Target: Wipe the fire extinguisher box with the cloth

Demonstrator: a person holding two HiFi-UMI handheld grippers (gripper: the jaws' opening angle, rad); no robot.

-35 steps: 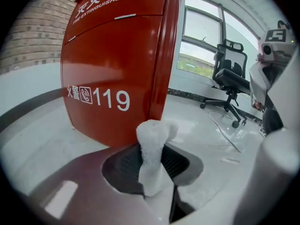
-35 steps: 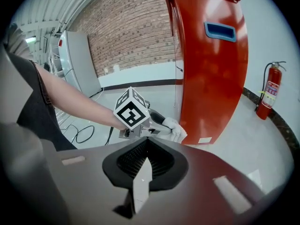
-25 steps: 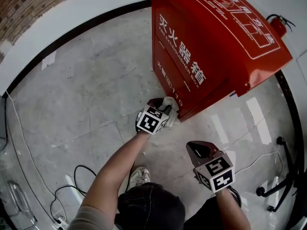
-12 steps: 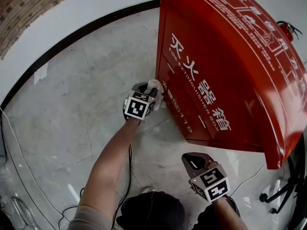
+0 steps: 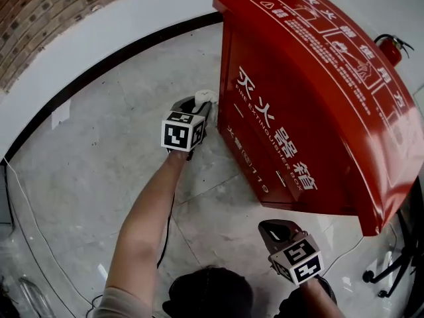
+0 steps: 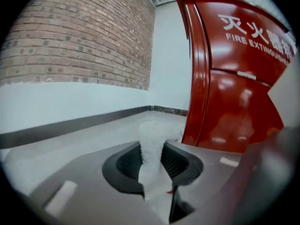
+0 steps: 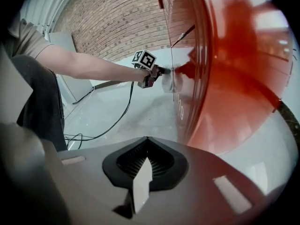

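Note:
The red fire extinguisher box (image 5: 311, 98) stands on the floor with white lettering on its front. My left gripper (image 5: 199, 106) is shut on a white cloth (image 5: 205, 97), held against the left edge of the box's front. In the left gripper view the cloth (image 6: 152, 149) stands pinched between the jaws, with the box's edge (image 6: 199, 78) just to the right. My right gripper (image 5: 273, 229) hangs low near my body, shut and holding nothing. The right gripper view looks past its closed jaws (image 7: 145, 165) to the left gripper (image 7: 151, 75), the cloth (image 7: 167, 82) and the box (image 7: 225, 55).
A red fire extinguisher (image 5: 391, 47) stands behind the box at the right. A brick wall (image 5: 46, 18) with a black skirting (image 5: 99, 61) curves round the back. Dark cables (image 5: 164, 234) lie on the grey floor near my feet. A black chair base (image 5: 391, 270) is at the right.
My left gripper has carried the cloth from the box's near bottom corner along the front to its left edge, farther from me. The right gripper stayed low and shut.

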